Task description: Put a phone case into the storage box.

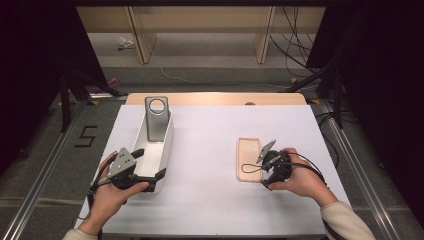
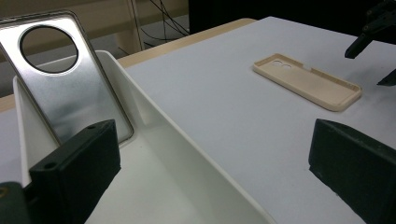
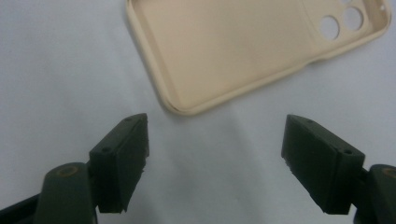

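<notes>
Beige phone case lies flat on the white table, just ahead of the right gripper, whose jaws stand wide apart, holding nothing.

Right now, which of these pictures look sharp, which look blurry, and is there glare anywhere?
High view: evenly lit table, dark surroundings, fairly sharp. Left gripper view: the metal plate shows a soft sheen, and the near left tool jaws are blurred. Right gripper view: the beige case is slightly soft, casting a faint shadow at its edge; no harsh glare.
</notes>
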### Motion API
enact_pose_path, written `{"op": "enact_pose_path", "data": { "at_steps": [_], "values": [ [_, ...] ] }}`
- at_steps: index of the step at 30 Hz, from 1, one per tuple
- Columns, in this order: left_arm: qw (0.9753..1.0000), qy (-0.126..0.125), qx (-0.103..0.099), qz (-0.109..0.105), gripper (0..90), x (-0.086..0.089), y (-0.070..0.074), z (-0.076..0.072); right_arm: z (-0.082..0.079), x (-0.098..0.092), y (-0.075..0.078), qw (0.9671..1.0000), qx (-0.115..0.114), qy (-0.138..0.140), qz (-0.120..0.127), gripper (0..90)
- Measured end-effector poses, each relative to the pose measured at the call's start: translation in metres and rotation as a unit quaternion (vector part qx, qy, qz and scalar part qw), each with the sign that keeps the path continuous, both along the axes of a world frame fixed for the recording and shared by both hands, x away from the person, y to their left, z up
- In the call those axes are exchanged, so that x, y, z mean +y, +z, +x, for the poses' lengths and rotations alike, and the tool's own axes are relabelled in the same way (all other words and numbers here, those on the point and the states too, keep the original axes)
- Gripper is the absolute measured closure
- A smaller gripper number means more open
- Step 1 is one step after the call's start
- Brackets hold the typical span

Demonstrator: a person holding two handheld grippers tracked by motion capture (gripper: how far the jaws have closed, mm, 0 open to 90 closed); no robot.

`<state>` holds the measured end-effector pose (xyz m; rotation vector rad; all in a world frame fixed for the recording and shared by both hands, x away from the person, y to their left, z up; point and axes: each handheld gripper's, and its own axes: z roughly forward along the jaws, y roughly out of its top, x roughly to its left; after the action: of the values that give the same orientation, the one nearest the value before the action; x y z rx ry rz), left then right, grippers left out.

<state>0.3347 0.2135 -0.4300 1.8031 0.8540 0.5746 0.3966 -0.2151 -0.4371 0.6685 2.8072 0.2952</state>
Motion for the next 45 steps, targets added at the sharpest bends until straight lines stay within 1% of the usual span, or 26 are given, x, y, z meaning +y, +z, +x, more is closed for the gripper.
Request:
{"op": "enact_pose_path", "data": {
  "at_steps": [1, 5, 6, 8, 11, 13, 14, 17, 18, 20, 21, 22, 24, 25, 28, 31, 32, 35, 36, 37, 38, 39, 40, 41, 43, 45],
  "values": [
    [1.0, 0.0, 0.0, 0.0, 1.7, 0.0, 0.0, 0.0, -0.001, 0.001, 0.0, 1.0, -0.002, 0.001, -0.002, 23.6],
    [1.0, -0.001, 0.0, 0.0, 1.7, 0.0, 0.0, 0.0, -0.002, 0.01, 0.0, 0.9989, -0.022, 0.037, -0.016, 20.7],
    [1.0, -0.001, 0.0, 0.0, 1.7, 0.0, 0.0, 0.0, -0.003, 0.013, 0.0, 0.9982, -0.029, 0.049, -0.021, 22.1],
    [1.0, -0.001, 0.0, 0.0, 1.7, 0.0, 0.0, 0.0, -0.004, 0.019, 0.0, 0.996, -0.033, 0.075, -0.037, 23.8],
    [1.0, 0.0, 0.0, -0.001, 1.8, 0.0, 0.0, 0.0, -0.002, 0.028, 0.0, 0.9924, -0.039, 0.1, -0.06, 28.5],
    [1.0, 0.0, 0.0, -0.001, 1.8, 0.0, 0.0, 0.0, -0.002, 0.034, 0.0, 0.9913, -0.037, 0.106, -0.068, 29.4],
    [1.0, 0.0, 0.001, 0.0, 1.8, 0.0, 0.0, 0.0, -0.002, 0.036, 0.0, 0.9913, -0.036, 0.106, -0.069, 29.4],
    [1.0, -0.002, 0.001, 0.001, 2.0, 0.0, -0.001, 0.0, -0.002, 0.041, -0.003, 0.9888, -0.038, 0.114, -0.089, 29.1],
    [1.0, -0.002, 0.001, 0.001, 2.0, 0.0, -0.001, 0.0, -0.002, 0.042, -0.004, 0.9884, -0.038, 0.115, -0.092, 29.0],
    [1.0, -0.002, 0.0, 0.0, 2.0, -0.001, 0.0, 0.0, -0.002, 0.044, -0.006, 0.9878, -0.035, 0.117, -0.096, 29.0],
    [1.0, -0.002, 0.0, 0.0, 2.0, -0.001, 0.0, 0.0, -0.002, 0.045, -0.007, 0.9879, -0.037, 0.118, -0.093, 29.0],
    [1.0, -0.002, 0.0, 0.0, 2.0, -0.001, 0.0, 0.0, -0.001, 0.047, -0.007, 0.987, -0.036, 0.121, -0.1, 29.1],
    [1.0, -0.002, 0.0, 0.0, 2.1, -0.001, 0.0, 0.0, 0.0, 0.049, -0.008, 0.9861, -0.036, 0.124, -0.105, 29.5],
    [1.0, -0.002, 0.001, 0.001, 2.1, -0.001, -0.001, 0.0, 0.001, 0.05, -0.009, 0.9862, -0.035, 0.124, -0.104, 30.0],
    [1.0, -0.003, 0.001, 0.001, 2.1, -0.001, -0.001, 0.0, 0.004, 0.054, -0.012, 0.9855, -0.031, 0.129, -0.106, 32.2],
    [1.0, -0.002, 0.001, 0.0, 2.1, -0.001, -0.001, 0.0, 0.005, 0.059, -0.013, 0.984, -0.026, 0.131, -0.117, 33.5],
    [1.0, -0.002, 0.001, 0.0, 2.1, -0.001, -0.001, 0.0, 0.006, 0.06, -0.013, 0.9842, -0.025, 0.131, -0.117, 34.2],
    [1.0, -0.002, 0.001, 0.0, 2.1, -0.001, -0.001, 0.0, 0.007, 0.064, -0.013, 0.9831, -0.026, 0.133, -0.123, 35.9],
    [1.0, -0.002, 0.001, 0.0, 2.1, -0.001, -0.001, 0.0, 0.007, 0.064, -0.013, 0.983, -0.025, 0.136, -0.121, 36.6],
    [1.0, -0.002, 0.001, 0.0, 2.1, -0.001, -0.001, 0.0, 0.007, 0.066, -0.014, 0.9825, -0.022, 0.135, -0.127, 37.5],
    [1.0, -0.002, 0.001, 0.0, 2.1, -0.001, -0.001, 0.0, 0.007, 0.066, -0.014, 0.9819, -0.024, 0.138, -0.127, 38.3],
    [1.0, -0.002, 0.001, 0.0, 2.1, -0.001, -0.001, 0.0, 0.007, 0.067, -0.015, 0.9811, -0.02, 0.14, -0.132, 39.5],
    [1.0, -0.003, 0.0, 0.001, 2.1, -0.001, -0.001, 0.0, 0.007, 0.067, -0.016, 0.981, -0.023, 0.142, -0.13, 40.1],
    [1.0, -0.003, 0.001, 0.001, 2.1, -0.001, -0.001, 0.0, 0.007, 0.068, -0.017, 0.9801, -0.019, 0.144, -0.135, 41.3],
    [1.0, -0.004, 0.0, 0.002, 2.1, -0.001, -0.001, 0.0, 0.007, 0.068, -0.018, 0.9794, -0.014, 0.147, -0.137, 43.2],
    [1.0, -0.004, 0.0, 0.002, 2.1, -0.001, -0.001, 0.0, 0.007, 0.068, -0.018, 0.9791, -0.014, 0.149, -0.137, 44.7]
  ]
}}
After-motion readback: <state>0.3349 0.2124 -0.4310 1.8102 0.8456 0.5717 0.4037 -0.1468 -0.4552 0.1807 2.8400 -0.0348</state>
